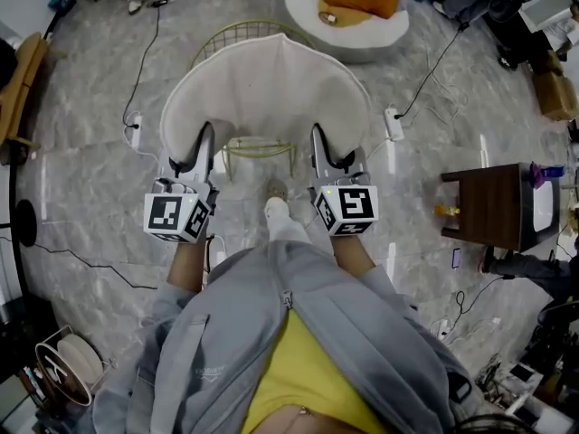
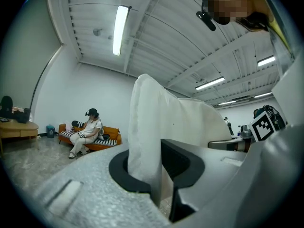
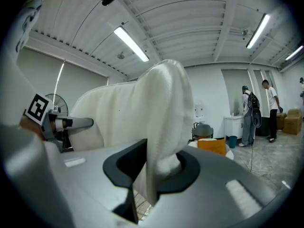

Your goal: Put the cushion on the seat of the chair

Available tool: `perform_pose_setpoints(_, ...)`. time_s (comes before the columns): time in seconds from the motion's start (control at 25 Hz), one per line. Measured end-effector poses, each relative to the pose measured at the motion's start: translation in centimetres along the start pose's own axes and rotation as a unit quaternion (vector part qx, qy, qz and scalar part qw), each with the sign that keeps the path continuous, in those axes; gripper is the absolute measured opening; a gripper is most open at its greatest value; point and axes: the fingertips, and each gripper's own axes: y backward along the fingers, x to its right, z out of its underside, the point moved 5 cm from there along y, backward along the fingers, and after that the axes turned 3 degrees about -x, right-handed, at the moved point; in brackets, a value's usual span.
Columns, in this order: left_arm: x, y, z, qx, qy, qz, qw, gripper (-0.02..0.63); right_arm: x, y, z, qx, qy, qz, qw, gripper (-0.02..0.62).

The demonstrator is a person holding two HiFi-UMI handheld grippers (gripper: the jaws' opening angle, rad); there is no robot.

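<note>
Left gripper [image 1: 206,141] and right gripper [image 1: 318,143] each clenched on the cushion [image 1: 267,89], centre frame, over the wire chair [image 1: 260,145]. Risk: thin edge pinch slips, or uneven release drops it askew off the seat.

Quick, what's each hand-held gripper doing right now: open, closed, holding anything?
Left hand-held gripper: closed on one edge of the white cushion.
Right hand-held gripper: closed on the cushion's other edge.
</note>
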Motion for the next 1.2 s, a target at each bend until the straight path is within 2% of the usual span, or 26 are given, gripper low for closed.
perform_pose_setpoints(0.44, -4.6, -11.6, 2.4, -0.037, 0.006, -0.030, 0.9989, 0.069, 6.6, -12.4, 1.6, -0.038, -0.013, -0.043, 0.998, 0.069)
perform_pose_setpoints(0.88, -8.9, -15.8, 8.4, -0.090, 0.045, -0.022, 0.9947, 0.069, 7.4, -17.8, 6.8, -0.095, -0.022, -0.040, 0.994, 0.069)
perform_pose_setpoints(1.2, -12.1, -18.0, 14.4, -0.146, 0.080, 0.006, 0.9860, 0.071, 7.2, -20.5, 12.1, -0.152, -0.039, -0.022, 0.987, 0.071)
